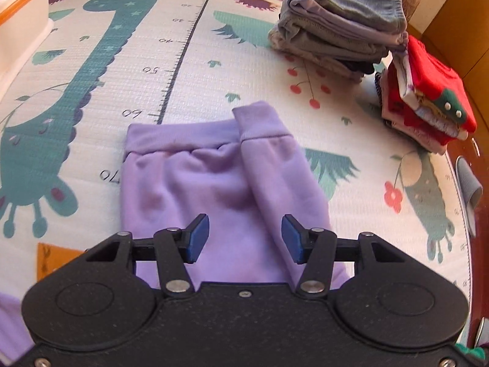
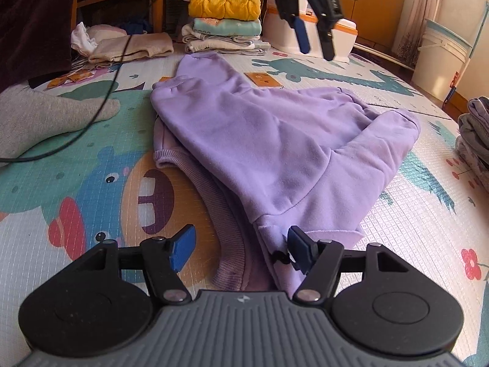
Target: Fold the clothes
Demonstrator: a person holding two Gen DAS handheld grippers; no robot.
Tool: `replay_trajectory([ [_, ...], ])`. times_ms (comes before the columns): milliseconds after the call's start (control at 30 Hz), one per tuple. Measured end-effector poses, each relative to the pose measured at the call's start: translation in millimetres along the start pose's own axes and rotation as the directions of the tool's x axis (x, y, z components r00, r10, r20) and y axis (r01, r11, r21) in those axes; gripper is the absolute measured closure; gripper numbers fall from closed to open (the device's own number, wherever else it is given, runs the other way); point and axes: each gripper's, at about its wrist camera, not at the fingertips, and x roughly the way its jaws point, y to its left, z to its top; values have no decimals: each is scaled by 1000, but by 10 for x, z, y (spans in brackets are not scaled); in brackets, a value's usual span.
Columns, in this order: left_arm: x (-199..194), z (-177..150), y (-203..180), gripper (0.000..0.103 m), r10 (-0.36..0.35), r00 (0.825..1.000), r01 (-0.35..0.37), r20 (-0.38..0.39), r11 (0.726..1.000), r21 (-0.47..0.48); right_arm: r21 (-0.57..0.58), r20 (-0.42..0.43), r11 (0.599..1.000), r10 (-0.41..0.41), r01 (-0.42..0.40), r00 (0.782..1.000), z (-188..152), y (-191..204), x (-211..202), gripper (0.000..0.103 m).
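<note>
- The purple sweatshirt [image 2: 275,140] lies partly folded on the play mat [image 2: 91,183], one sleeve laid across its body.
- The left gripper [image 1: 245,238] hovers above it, jaws apart, holding nothing.
- The right gripper [image 2: 241,249] sits low at the collar, jaws apart, gripping nothing.

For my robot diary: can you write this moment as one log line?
task: fold clothes | purple sweatshirt: half-folded on mat | left hand-held gripper: open, empty | right hand-held gripper: open

The left tongs [image 1: 245,238] point steeply downward, blue pads parted with nothing pinched between them. The right tongs [image 2: 238,252] tilt down too, pads spread; the pad at three o'clock seems to just brush cloth, though that is hard to tell.
</note>
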Motion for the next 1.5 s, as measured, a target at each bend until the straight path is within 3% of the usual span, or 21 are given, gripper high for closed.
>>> replay_trajectory([
  [167,502,471,139,51,-89,996,90,27,994,-57,10,10,1000,-20,20,1000,-2,-1,2,37],
  [400,989,774,221,51,-142,990,142,-10,990,-27,21,-1,999,-27,27,1000,-31,21,38,36],
  [433,1031,800,235,54,-159,987,159,-11,987,-29,23,7,999,-34,34,999,-27,23,30,36],
  [500,1105,840,242,69,-175,984,175,-13,984,-18,30,11,999,-41,40,999,-20,21,33,36],
  [567,1161,854,223,96,-190,982,190,-22,982,7,33,-10,999,-36,36,999,-26,29,75,36],
  [633,1191,852,154,101,-218,976,220,-28,973,65,45,-17,999,-26,27,1000,-40,43,91,33],
  [767,1168,924,77,102,-290,956,285,41,953,105,83,-24,996,-18,20,1000,-34,28,106,33],
  [900,1218,913,139,102,-301,947,299,111,954,39,148,-25,989,-17,21,1000,-33,29,136,29],
  [1033,1311,839,182,102,-305,943,307,132,952,3,186,-33,982,-32,38,999,-20,81,168,25],
  [1133,1465,844,147,102,-215,974,213,72,977,27,192,-37,981,-36,42,999,-13,99,181,24],
  [1200,1504,861,115,100,-187,981,185,40,981,52,177,-43,983,-38,45,998,-6,114,189,23],
  [1333,1127,896,129,98,-180,971,172,156,983,69,165,-47,985,-39,47,998,4,120,179,22],
  [1400,894,855,99,98,-242,953,222,181,967,122,169,-47,985,-38,46,998,5,114,169,22],
  [1433,825,809,30,98,-282,947,252,151,949,191,169,-46,985,-39,46,998,3,113,166,22],
  [1500,753,660,-188,98,-321,945,278,58,886,372,170,-44,984,-39,46,998,-1,112,161,22],
])
